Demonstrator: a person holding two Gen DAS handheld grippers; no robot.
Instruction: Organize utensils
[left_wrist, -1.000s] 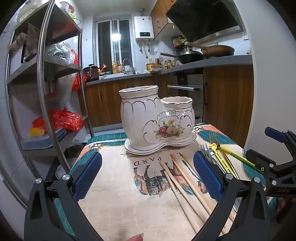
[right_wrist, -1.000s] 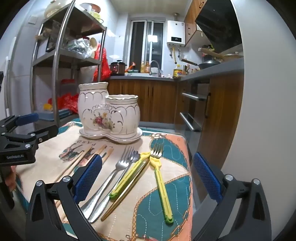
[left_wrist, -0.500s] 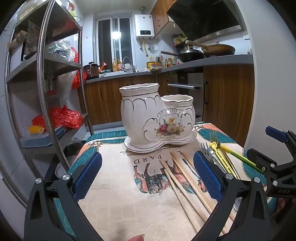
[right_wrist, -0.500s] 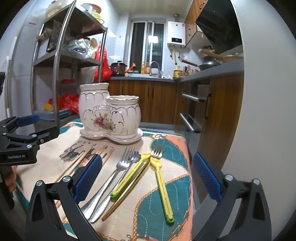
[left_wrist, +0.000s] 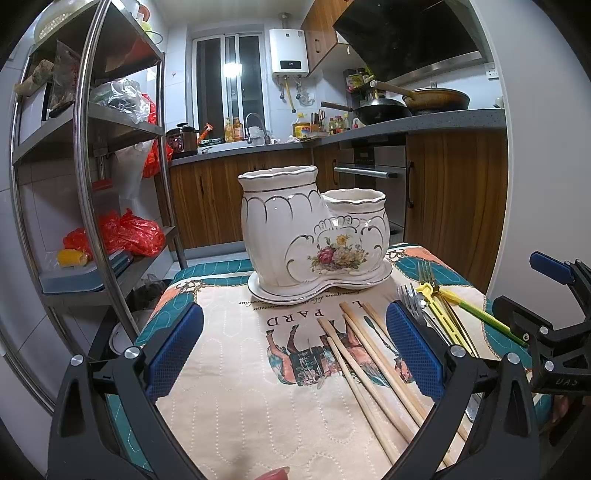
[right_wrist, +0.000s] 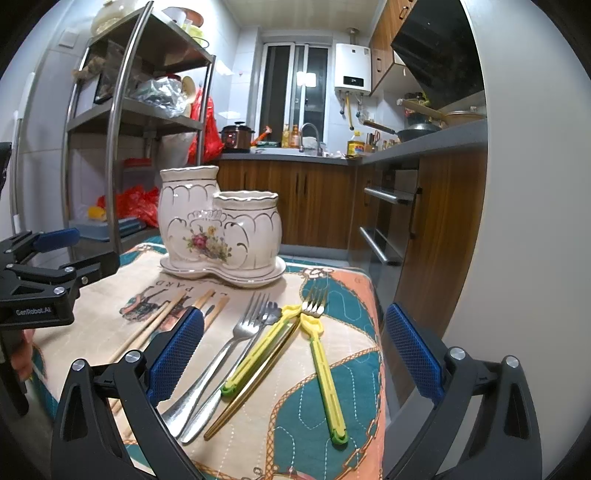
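Chopsticks (left_wrist: 364, 354) lie flat on the counter (left_wrist: 258, 406), side by side, with their tips toward the white holder (left_wrist: 314, 236) that stands near the far edge. Forks lie next to them, closer to the right edge: two silver forks (right_wrist: 229, 347), a gold fork (right_wrist: 258, 380) and yellow forks (right_wrist: 325, 373). They seem to be laid out like this so each one is easy to pick up and drop into a cup of the holder. Both cups look empty from here, so I think the sorting has not begun. The left gripper (left_wrist: 293, 350) has its fingers (left_wrist: 173, 350) spread wide and holds nothing. The chopsticks lie below and between its fingers, nearer the right one. The right gripper (right_wrist: 293, 350) is spread wide too and holds nothing. The silver, gold and yellow forks lie below and between its fingers, with their handles pointing back toward it. Both grippers hang over the near edge of the counter, a little above the cloth, not touching anything. The holder is well past both of them.
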